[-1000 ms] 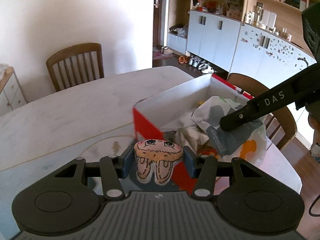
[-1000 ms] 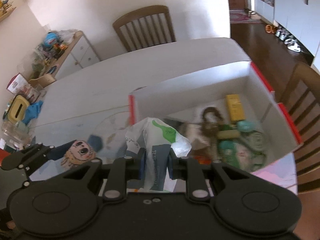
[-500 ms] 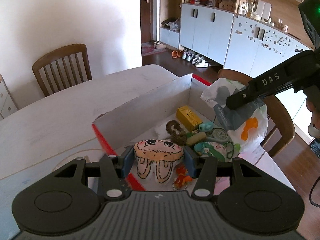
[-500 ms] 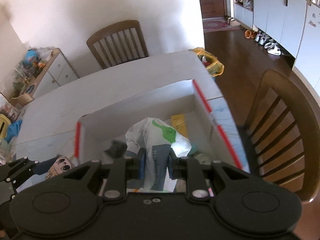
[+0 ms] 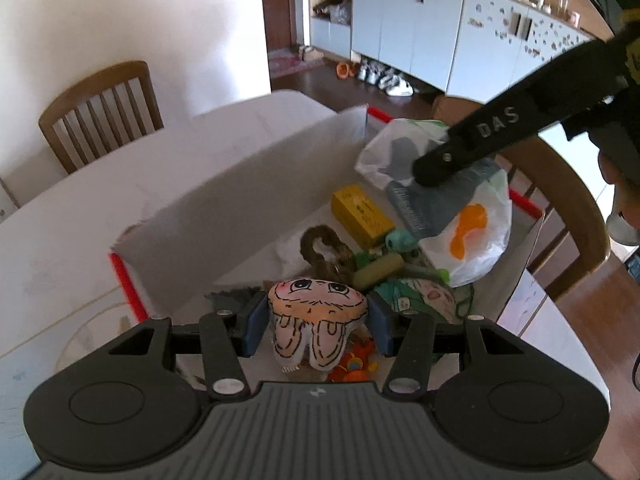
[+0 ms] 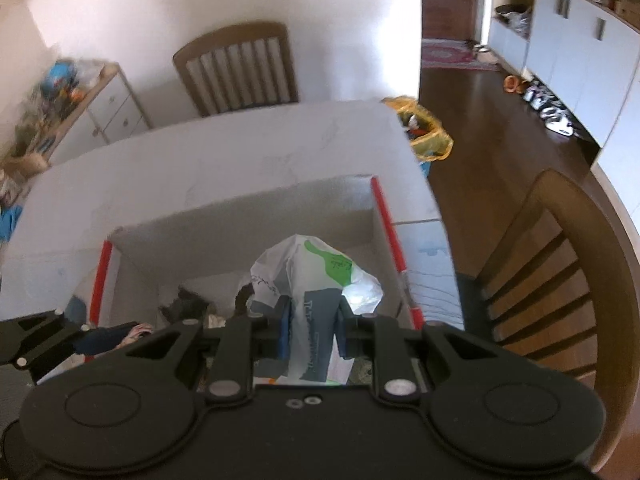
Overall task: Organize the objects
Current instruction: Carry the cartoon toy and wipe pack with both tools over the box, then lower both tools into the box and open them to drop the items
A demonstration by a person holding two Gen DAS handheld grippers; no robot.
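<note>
The left claw (image 5: 316, 322) was clenched on a soft cartoon-faced toy (image 5: 316, 316) above the near end of the cardboard box (image 5: 240, 196) at the desk's edge; the right claw (image 6: 310, 330) gripped a plastic bag (image 6: 316, 276) over its far end; each wanted lowering clear of the walls before release.

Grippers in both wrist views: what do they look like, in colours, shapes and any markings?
Both are matte black. The left gripper has a ribbed grey-black body, two round raised discs, silver pivot screws on angled linkage bars, and blue pads on its fingers. The right gripper is built the same, with a smooth body. From the left wrist view, its finger bears pale "DAS" lettering. No sleeves visible.
</note>
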